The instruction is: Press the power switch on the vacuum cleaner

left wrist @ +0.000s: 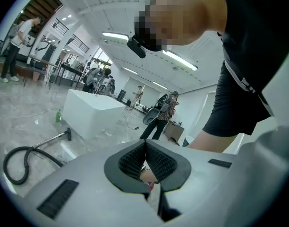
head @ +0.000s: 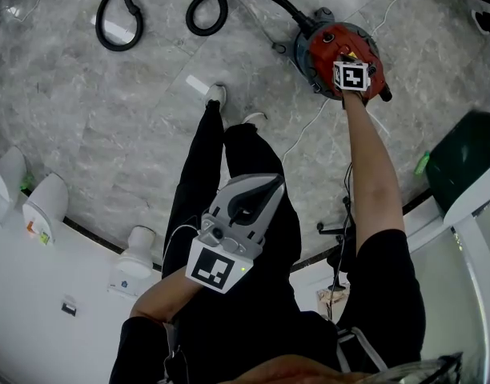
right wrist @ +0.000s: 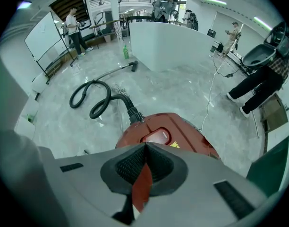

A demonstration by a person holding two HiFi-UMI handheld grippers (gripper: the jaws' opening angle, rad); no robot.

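The red vacuum cleaner (head: 331,48) sits on the grey marble floor at the upper right, and its black hose (head: 161,6) curls away to the left. My right gripper (head: 349,67) reaches down over its top with the jaws shut and nothing between them. In the right gripper view the shut tips (right wrist: 145,146) hang just in front of the vacuum's (right wrist: 182,134) rounded red switch pad (right wrist: 157,136); contact cannot be told. My left gripper (head: 275,182) is held near the person's legs, away from the vacuum. Its jaws (left wrist: 145,144) are shut and hold nothing.
A white power cable (head: 307,131) trails over the floor beside the person's shoes (head: 217,94). A dark green bin (head: 463,157) stands at the right. White fixtures (head: 46,205) line the lower left. A white counter (right wrist: 168,45), a green bottle (right wrist: 125,52) and several people are farther off.
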